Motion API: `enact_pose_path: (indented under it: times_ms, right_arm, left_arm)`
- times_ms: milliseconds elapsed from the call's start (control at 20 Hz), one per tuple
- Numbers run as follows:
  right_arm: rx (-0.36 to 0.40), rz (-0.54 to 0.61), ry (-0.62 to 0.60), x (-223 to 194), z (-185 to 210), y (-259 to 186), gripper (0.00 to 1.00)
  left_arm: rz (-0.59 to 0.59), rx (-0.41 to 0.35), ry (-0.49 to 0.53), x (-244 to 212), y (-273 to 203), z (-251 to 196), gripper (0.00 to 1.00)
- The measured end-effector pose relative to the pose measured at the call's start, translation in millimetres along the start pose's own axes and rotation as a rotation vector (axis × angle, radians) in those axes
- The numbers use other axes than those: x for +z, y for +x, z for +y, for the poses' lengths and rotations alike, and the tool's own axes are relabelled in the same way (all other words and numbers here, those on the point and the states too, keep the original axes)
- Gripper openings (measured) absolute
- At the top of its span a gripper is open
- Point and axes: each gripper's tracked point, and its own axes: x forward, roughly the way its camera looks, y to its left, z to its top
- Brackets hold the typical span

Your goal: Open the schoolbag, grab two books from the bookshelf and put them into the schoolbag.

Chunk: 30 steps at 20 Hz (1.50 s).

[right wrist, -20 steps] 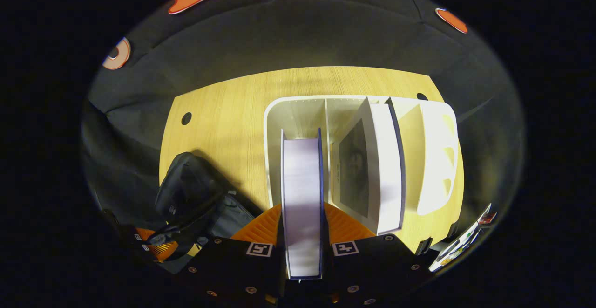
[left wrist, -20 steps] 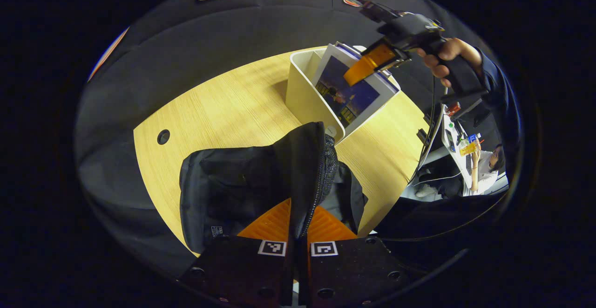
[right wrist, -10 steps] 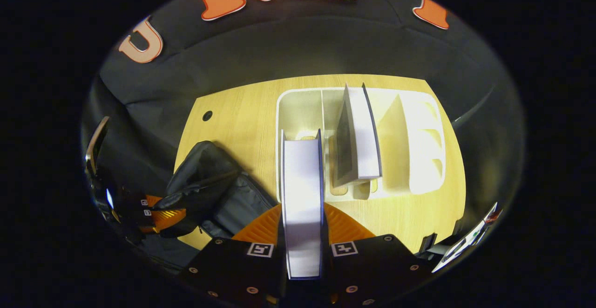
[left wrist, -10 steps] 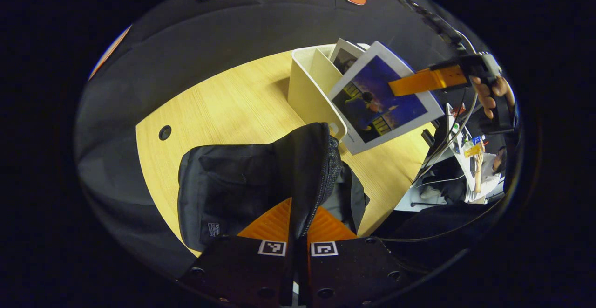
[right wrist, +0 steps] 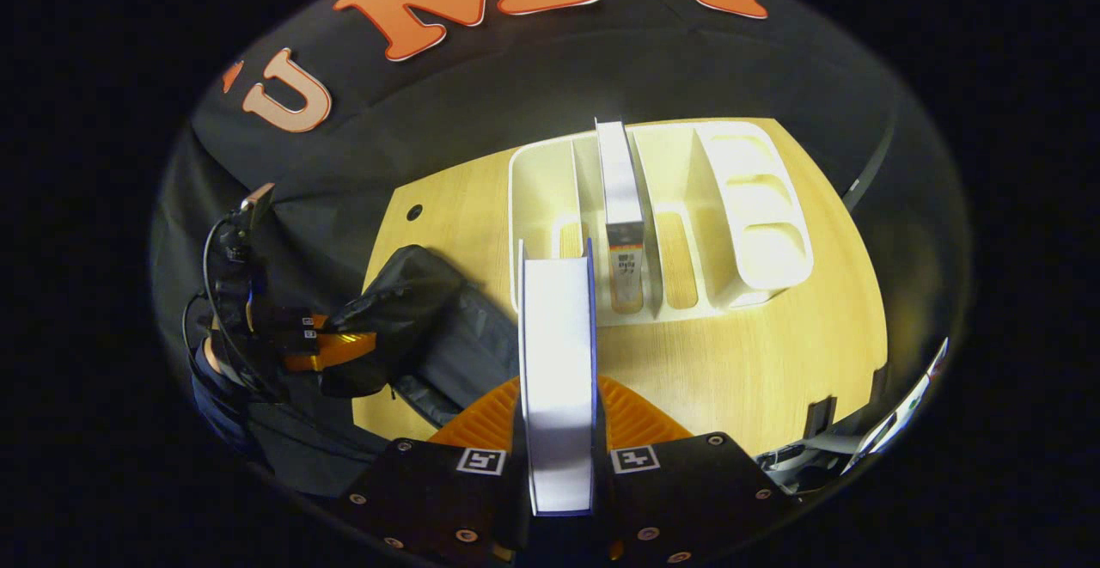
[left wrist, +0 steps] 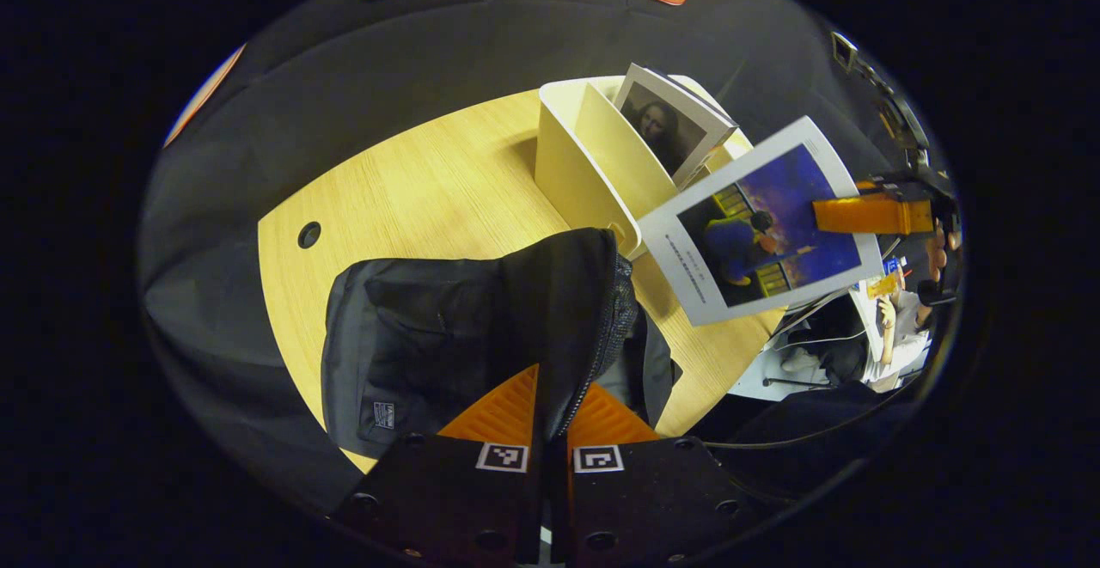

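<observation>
My left gripper [left wrist: 550, 413] is shut on the raised flap [left wrist: 571, 310] of the black schoolbag [left wrist: 412, 345], which lies on the wooden table. In the right gripper view the same gripper [right wrist: 344, 349] holds the schoolbag [right wrist: 447, 345] at the table's left front. My right gripper [right wrist: 557, 430] is shut on a book with a blue cover [right wrist: 557, 353], held edge-on in the air. In the left gripper view that book [left wrist: 765, 224] hangs to the right of the white bookshelf [left wrist: 584, 164], with the right gripper [left wrist: 859, 214] on it. A second book [right wrist: 620, 207] stands in the bookshelf [right wrist: 541, 198].
The wooden table [left wrist: 412, 181] has a round cable hole [left wrist: 308, 234] at its left. A seated person [left wrist: 898, 332] and a desk show beyond the table's right edge. Cables [right wrist: 215, 293] hang at the hand that holds the left gripper.
The right gripper has lifted the blue-covered book out of the bookshelf and drawn it back and away from the shelf. The left gripper has kept its hold on the schoolbag's flap.
</observation>
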Motion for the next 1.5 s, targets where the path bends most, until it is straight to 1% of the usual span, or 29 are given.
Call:
enact_pose_path:
  times_ms: [200,450,550,700,850,950,1100,1250,1450,1500]
  right_arm:
    - [0.064,-0.035,0.07,-23.0,-12.4,-18.0,0.3]
    - [0.153,-0.08,0.177,-45.8,-16.8,-29.7,0.29]
    - [0.196,-0.101,0.216,-53.1,-13.5,-32.5,0.28]
    - [0.284,-0.122,0.258,-62.1,3.8,-30.8,0.28]
    - [0.369,-0.124,0.287,-68.2,26.6,-19.8,0.28]
    - [0.401,-0.123,0.28,-71.4,40.5,-10.2,0.27]
    - [0.425,-0.127,0.279,-73.6,53.8,5.3,0.27]
    - [0.469,-0.128,0.327,-70.3,69.2,25.7,0.27]
    - [0.496,-0.136,0.372,-69.2,86.1,58.8,0.27]
    - [0.507,-0.131,0.396,-68.6,90.2,66.0,0.27]
  left_arm:
    - [0.005,0.021,0.0,-0.9,-4.3,-4.4,0.06]
    - [0.007,0.058,-0.014,2.1,-8.1,-6.3,0.05]
    - [0.008,0.056,-0.012,3.6,-9.3,-7.4,0.05]
    - [0.003,0.06,-0.02,3.5,-12.1,-10.3,0.05]
    - [-0.006,0.057,-0.026,2.1,-15.3,-11.5,0.05]
    - [-0.016,0.055,-0.039,3.5,-16.3,-10.8,0.05]
    - [-0.036,0.053,-0.056,6.3,-16.4,-10.3,0.05]
    - [-0.053,0.039,-0.076,8.6,-14.4,-13.5,0.05]
    - [-0.073,0.031,-0.095,10.5,-14.6,-14.0,0.06]
    - [-0.076,0.02,-0.086,8.6,-13.9,-15.4,0.05]
